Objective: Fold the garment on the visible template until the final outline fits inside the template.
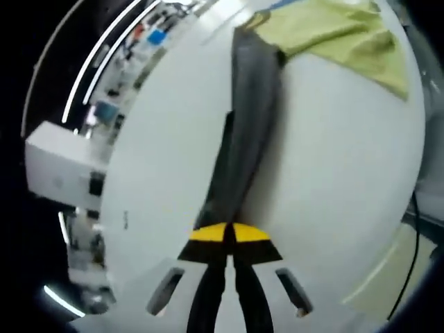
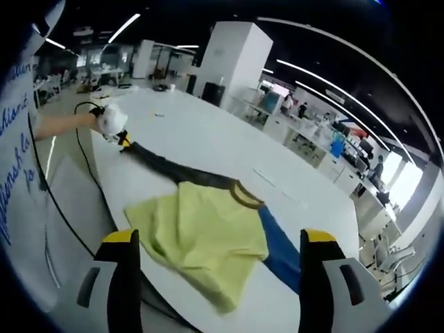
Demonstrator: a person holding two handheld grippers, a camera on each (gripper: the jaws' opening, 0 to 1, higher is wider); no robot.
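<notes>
The white desk [image 2: 208,146] carries everything — it runs from 6 o'clock up to 12 in the left gripper view. On it your garment lies stretched out: a yellow-green body [image 2: 201,239] with a brown collar, a dark grey sleeve [image 1: 246,132] drawn out long, and a blue sleeve [image 2: 277,253] trailing towards 5 o'clock in the right gripper view. No template outline can be made out on the desk.

Your left gripper [image 1: 229,239] is clamped on the grey sleeve's end, jaws together, which I judge keeps that sleeve taut and straight, ready to fold inward. In the right gripper view it sits far off at 10 o'clock.

Your right gripper [image 2: 218,277] hangs above the yellow-green body with jaws wide apart — holding nothing, probably placed to take the near hem.
</notes>
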